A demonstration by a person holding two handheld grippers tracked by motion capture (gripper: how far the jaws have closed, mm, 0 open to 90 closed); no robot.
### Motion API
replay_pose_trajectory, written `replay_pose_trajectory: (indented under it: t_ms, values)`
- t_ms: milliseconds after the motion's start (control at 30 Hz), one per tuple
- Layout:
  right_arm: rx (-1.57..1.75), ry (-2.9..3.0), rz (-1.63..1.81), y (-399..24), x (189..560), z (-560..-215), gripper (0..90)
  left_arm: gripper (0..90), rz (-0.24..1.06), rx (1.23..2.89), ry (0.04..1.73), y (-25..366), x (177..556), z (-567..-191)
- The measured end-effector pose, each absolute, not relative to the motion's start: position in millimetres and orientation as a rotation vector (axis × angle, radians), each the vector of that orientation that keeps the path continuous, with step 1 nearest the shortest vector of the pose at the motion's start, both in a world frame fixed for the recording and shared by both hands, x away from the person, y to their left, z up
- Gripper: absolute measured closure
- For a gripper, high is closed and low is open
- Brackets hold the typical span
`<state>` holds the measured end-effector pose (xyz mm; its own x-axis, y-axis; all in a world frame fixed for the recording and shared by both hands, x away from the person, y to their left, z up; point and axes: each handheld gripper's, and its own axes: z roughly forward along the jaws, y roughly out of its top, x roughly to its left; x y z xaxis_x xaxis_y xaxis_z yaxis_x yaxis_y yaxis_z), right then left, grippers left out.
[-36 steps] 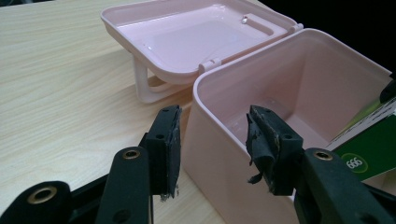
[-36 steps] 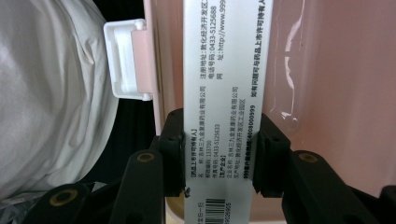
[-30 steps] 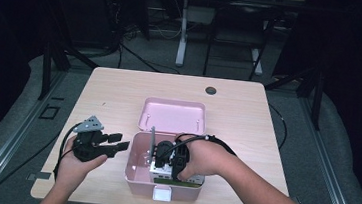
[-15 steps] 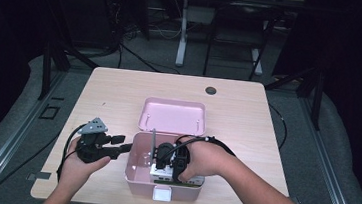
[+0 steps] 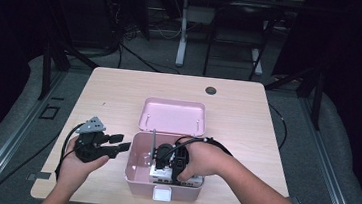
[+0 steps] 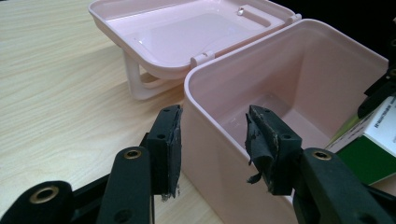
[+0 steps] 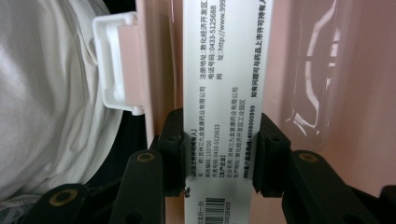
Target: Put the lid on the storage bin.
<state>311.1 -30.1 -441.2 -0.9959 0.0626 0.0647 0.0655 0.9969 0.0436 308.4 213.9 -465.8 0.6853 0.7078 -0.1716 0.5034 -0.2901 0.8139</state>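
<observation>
Resting at table left: left gripper (image 5: 114, 146), jaws spread wide, empty, straddling the near wall of the pink box (image 5: 136, 178) without pressing on it. Behind the box, hinged lid (image 5: 173, 116) lying flat and open on the wooden table (image 5: 247, 118). Inside the box, toward its right half: right gripper (image 7: 217, 149) reaching down, jaws clamped on the narrow sides of a white printed carton (image 7: 219, 93), held upright against the front wall beside the white latch (image 7: 116, 70). Farther right, forearm (image 5: 261, 190) crossing the table edge.
</observation>
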Motion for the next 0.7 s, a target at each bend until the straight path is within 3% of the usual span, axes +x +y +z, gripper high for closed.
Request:
replay_pose_trajectory:
  t_ms: [700]
  values:
    - [-0.102, -3.061, -0.038, -30.0, 318.0, -466.4, 61.5, 55.3, 0.279, 1.972, 0.940, 211.8, 308.5, -467.2]
